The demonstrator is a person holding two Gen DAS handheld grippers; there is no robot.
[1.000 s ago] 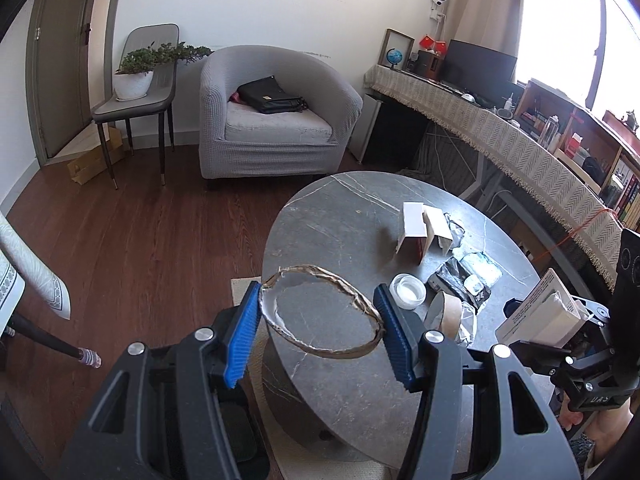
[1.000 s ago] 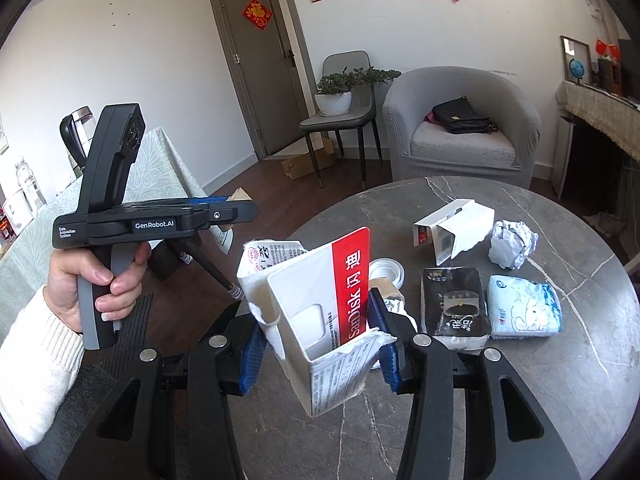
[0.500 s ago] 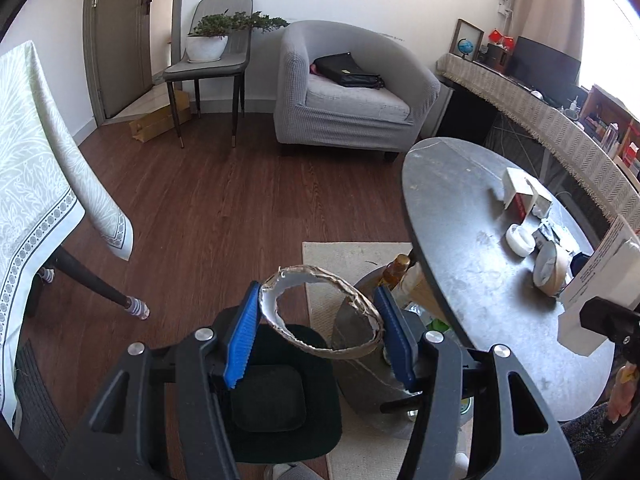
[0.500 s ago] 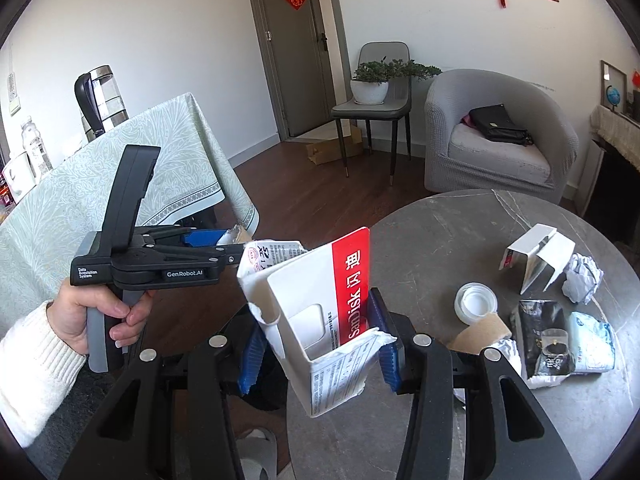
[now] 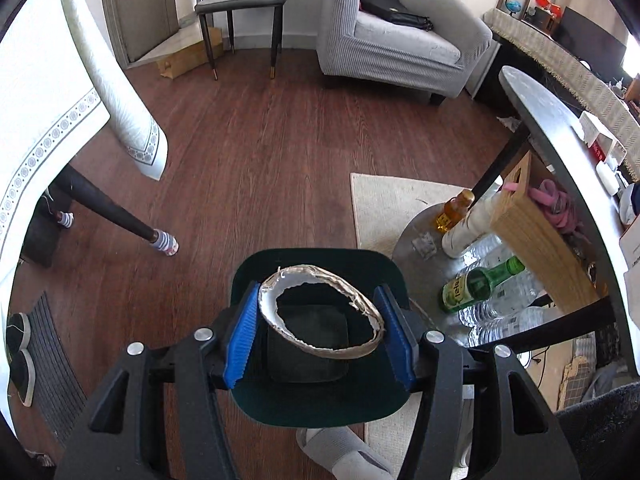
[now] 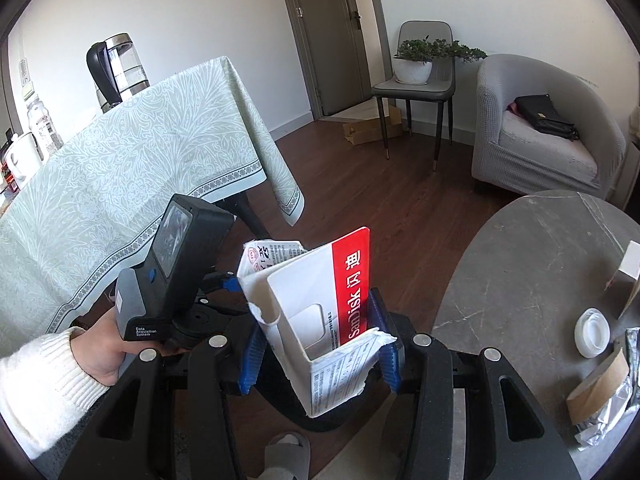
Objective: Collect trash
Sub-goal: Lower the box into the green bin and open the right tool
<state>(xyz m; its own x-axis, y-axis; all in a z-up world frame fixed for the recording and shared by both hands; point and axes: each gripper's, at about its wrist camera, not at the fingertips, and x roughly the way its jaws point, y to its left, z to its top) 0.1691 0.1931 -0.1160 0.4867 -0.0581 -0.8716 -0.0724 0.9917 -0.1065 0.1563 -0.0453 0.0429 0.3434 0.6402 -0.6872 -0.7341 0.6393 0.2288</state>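
Observation:
My left gripper (image 5: 320, 326) is shut on a torn cardboard ring (image 5: 362, 350), which hangs directly over the dark green trash bin (image 5: 320, 404) on the floor. In the right wrist view my right gripper (image 6: 318, 340) is shut on a torn white and red SanDisk box (image 6: 320, 320), held beside the round table (image 6: 520, 260) and above the bin's dark rim (image 6: 316, 424). The left gripper's body (image 6: 172, 280) shows at the left of that view, held by a hand (image 6: 104, 354) in a white sleeve. A tape roll (image 6: 596, 388), a white lid (image 6: 592, 332) and foil wrappers (image 6: 608, 412) lie on the table.
Under the round table (image 5: 560, 128) stand bottles (image 5: 476, 284) and a wooden box (image 5: 536, 232) on a lower shelf. A table with a pale green cloth (image 6: 120, 168) is at the left. A grey armchair (image 5: 400, 44) and a chair (image 5: 244, 4) stand at the back. A slippered foot (image 5: 340, 452) is by the bin.
Both grippers swung left off the round table and lower toward the floor, each still gripping its item. The left one tilted downward, and the cardboard ring now hangs over the bin.

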